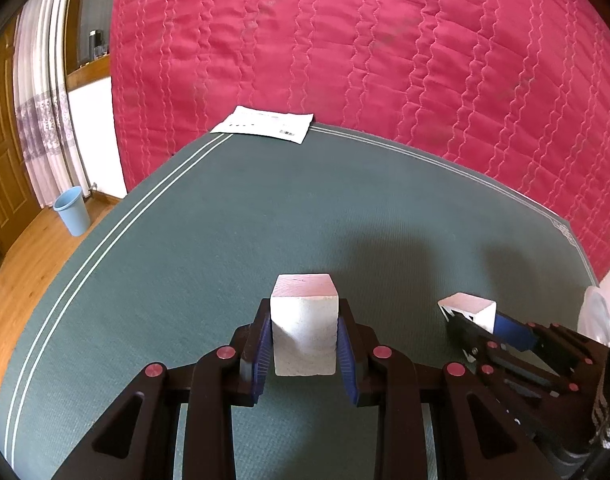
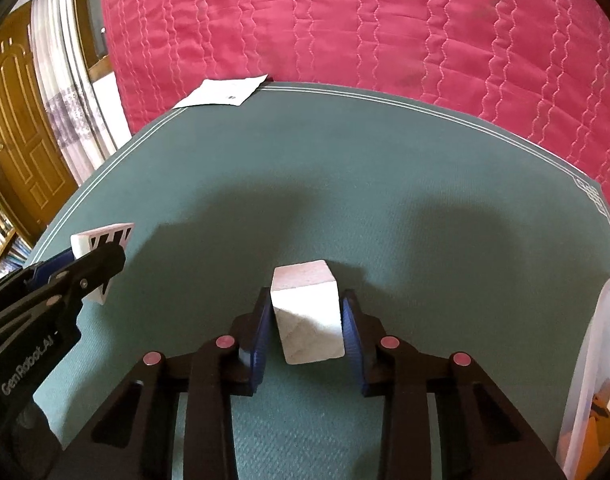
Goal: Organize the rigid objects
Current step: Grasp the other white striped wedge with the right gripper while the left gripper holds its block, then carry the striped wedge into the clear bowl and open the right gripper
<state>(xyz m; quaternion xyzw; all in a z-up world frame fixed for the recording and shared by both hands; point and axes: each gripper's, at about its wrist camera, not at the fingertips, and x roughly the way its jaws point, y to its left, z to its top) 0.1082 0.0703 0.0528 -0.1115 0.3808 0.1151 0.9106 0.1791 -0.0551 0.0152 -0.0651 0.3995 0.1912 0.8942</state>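
Each gripper has a white block between its blue pads over a green mat (image 1: 225, 220). My left gripper (image 1: 305, 328) is shut on a white block (image 1: 305, 324); both pads press its sides. My right gripper (image 2: 307, 324) is around a second white block (image 2: 309, 316); the left pad touches it and a thin gap shows at the right pad. The right gripper and its block (image 1: 471, 308) show at the right of the left wrist view. The left gripper and its block (image 2: 101, 240) show at the left of the right wrist view.
The mat lies on a red quilted bedspread (image 1: 385, 60). A white paper sheet (image 1: 265, 124) lies at the mat's far left corner. A clear plastic container (image 2: 601, 380) stands at the right edge. A blue bin (image 1: 73, 210) stands on the wooden floor at the left.
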